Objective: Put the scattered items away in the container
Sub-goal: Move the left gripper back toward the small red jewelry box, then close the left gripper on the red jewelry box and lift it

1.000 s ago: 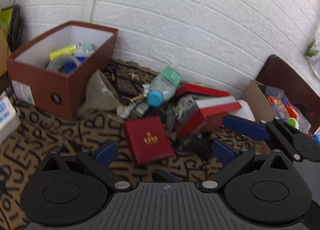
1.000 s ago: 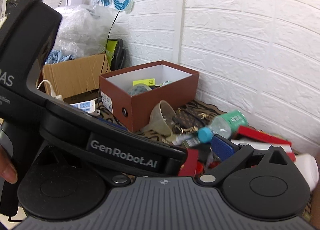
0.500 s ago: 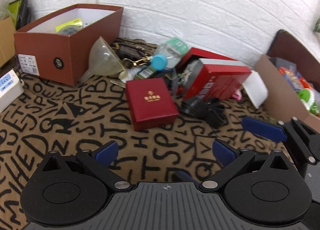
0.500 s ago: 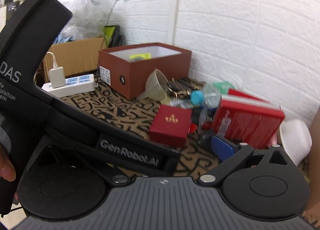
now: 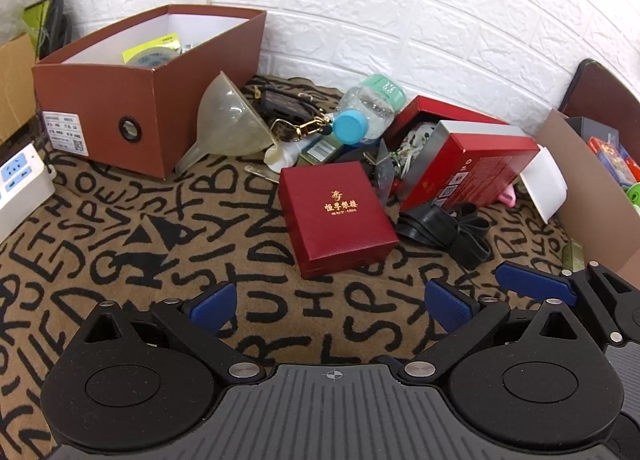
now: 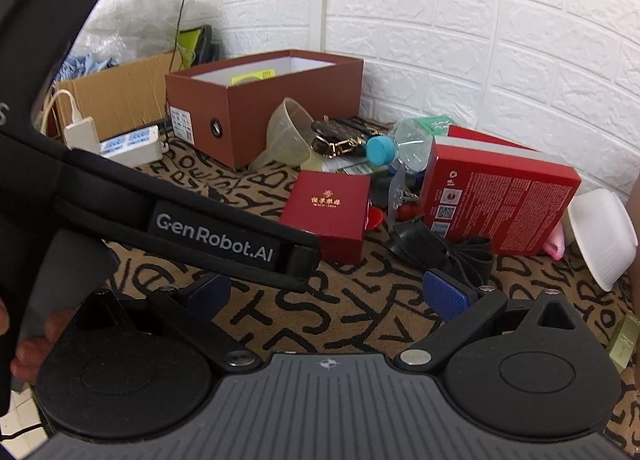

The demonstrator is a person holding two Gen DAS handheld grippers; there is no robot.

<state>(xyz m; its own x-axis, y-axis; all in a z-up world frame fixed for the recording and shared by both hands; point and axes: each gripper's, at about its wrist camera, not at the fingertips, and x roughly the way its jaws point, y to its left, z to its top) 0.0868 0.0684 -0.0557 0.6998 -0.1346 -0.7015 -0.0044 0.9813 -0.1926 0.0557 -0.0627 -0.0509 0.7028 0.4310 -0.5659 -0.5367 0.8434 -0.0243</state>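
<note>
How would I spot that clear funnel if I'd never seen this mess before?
Find the brown shoebox standing open on the letter-patterned rug, by the white brick wall. The funnel leans against the box's right end, wide mouth up, spout toward the rug. It is the only see-through cone there; its neighbours are a bottle and red boxes.

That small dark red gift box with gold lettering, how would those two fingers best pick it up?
Across the two opposite side walls of the dark red gift box, coming down from above: it lies flat on the rug, lid up, with bare rug on its left and near sides.
</note>
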